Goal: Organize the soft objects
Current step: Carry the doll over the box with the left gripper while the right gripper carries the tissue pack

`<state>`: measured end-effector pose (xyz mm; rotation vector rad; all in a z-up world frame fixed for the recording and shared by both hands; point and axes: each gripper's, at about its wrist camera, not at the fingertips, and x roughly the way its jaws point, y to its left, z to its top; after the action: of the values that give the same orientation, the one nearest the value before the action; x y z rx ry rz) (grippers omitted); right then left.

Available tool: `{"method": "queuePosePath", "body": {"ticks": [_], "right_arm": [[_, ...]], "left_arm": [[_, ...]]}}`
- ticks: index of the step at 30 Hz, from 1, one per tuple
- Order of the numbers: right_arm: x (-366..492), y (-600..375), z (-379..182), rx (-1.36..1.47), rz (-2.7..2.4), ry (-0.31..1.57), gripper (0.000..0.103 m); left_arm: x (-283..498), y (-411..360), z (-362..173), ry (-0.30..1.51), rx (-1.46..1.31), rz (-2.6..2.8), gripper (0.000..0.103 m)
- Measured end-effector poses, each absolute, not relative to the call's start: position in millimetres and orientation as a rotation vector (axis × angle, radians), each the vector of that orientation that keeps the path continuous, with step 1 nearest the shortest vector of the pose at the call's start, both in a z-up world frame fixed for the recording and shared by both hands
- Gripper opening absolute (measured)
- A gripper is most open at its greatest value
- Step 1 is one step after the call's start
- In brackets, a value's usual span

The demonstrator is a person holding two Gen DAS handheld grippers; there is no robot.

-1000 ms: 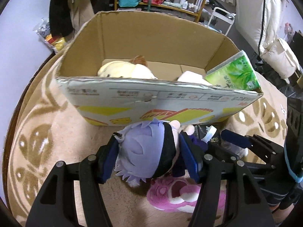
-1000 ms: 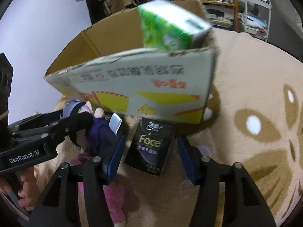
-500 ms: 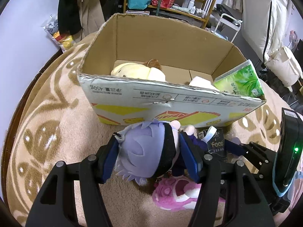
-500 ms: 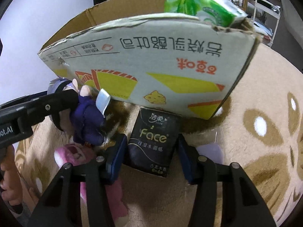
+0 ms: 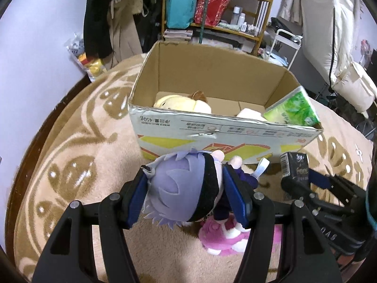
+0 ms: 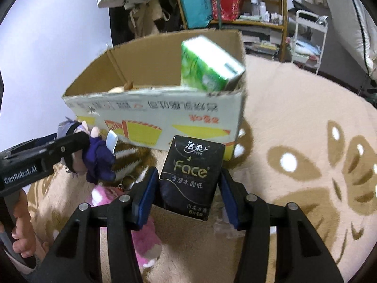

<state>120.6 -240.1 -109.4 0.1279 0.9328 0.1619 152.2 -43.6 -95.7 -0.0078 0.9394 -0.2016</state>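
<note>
My left gripper (image 5: 185, 179) is shut on the head of a small plush doll (image 5: 181, 188) with lavender hair, a black blindfold and a purple body, held clear of the rug. The right gripper (image 6: 188, 176) is shut on a black "Face" tissue pack (image 6: 192, 155), also lifted. Both hang just in front of an open cardboard box (image 5: 212, 132). Inside it lie a yellow plush (image 5: 179, 102) and a white soft item, and a green tissue pack (image 5: 292, 110) leans in the right corner. A pink plush (image 5: 223, 238) lies on the rug under the doll.
The beige patterned rug (image 5: 70, 165) spreads around the box. Behind it stand a wooden shelf (image 5: 212, 11) with bags and bottles, hanging clothes (image 5: 113, 23), a white cart (image 5: 287, 44) and a snack bag (image 5: 87, 59). A person's hand (image 6: 21, 224) holds the left gripper's handle.
The right jaws closed onto the black tissue pack and lifted it off the rug. Both grippers rose with their loads, so more of the box interior shows.
</note>
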Motion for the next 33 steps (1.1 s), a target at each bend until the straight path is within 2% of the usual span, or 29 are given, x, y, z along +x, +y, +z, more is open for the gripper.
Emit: {"method": "queuePosePath", "body": {"ticks": [9,20,33], "right_arm": [[98,-248,-74,0.144,0.167,0.821,0.055],[76,-249,-29,0.138,0.161,0.661,0.055],[86,-252,8,0.119,0.161,0.539,0.055]], "left_arm": [[123,-40,-71,0.855,-0.004,-0.191,0.062],[83,-41,-21,0.613,0.014,-0.188,0.062],[90,-50,17,0.483,0.04,-0.173,0.062]]}}
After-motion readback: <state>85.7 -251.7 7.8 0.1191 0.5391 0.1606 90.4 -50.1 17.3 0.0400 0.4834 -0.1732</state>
